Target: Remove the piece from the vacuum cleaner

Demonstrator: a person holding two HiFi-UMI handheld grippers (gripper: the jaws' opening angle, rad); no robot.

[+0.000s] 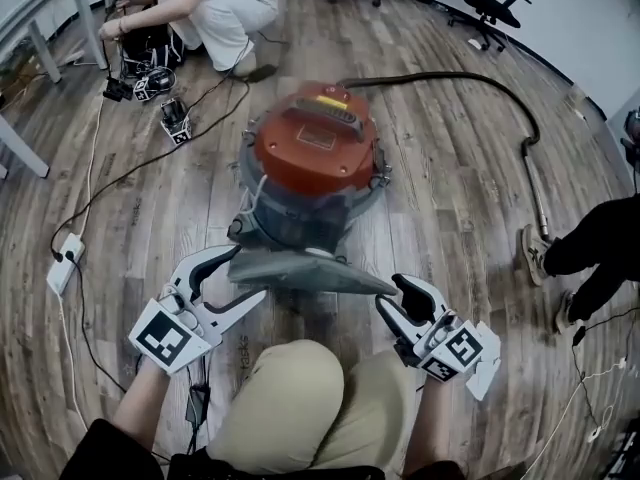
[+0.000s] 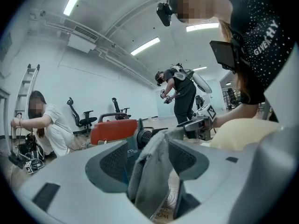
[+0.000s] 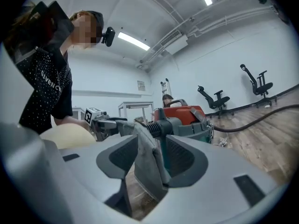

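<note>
A vacuum cleaner (image 1: 315,153) with a red lid stands on the wooden floor in front of me. A flat grey cloth piece (image 1: 300,268) stretches across its near side, between my two grippers. My left gripper (image 1: 232,280) is at the piece's left end and my right gripper (image 1: 395,300) at its right end. In the left gripper view the grey cloth piece (image 2: 152,171) hangs between the wide-open jaws of the left gripper (image 2: 149,160), not pinched. In the right gripper view the cloth piece (image 3: 147,162) lies loosely between the parted jaws of the right gripper (image 3: 152,160).
A black hose (image 1: 500,108) runs from the vacuum to the right. A person (image 1: 215,8) crouches at the back left by cables and spare grippers (image 1: 175,118). Another person's feet (image 1: 560,258) stand at the right. A power strip (image 1: 65,263) lies at the left. My knees (image 1: 300,398) are below.
</note>
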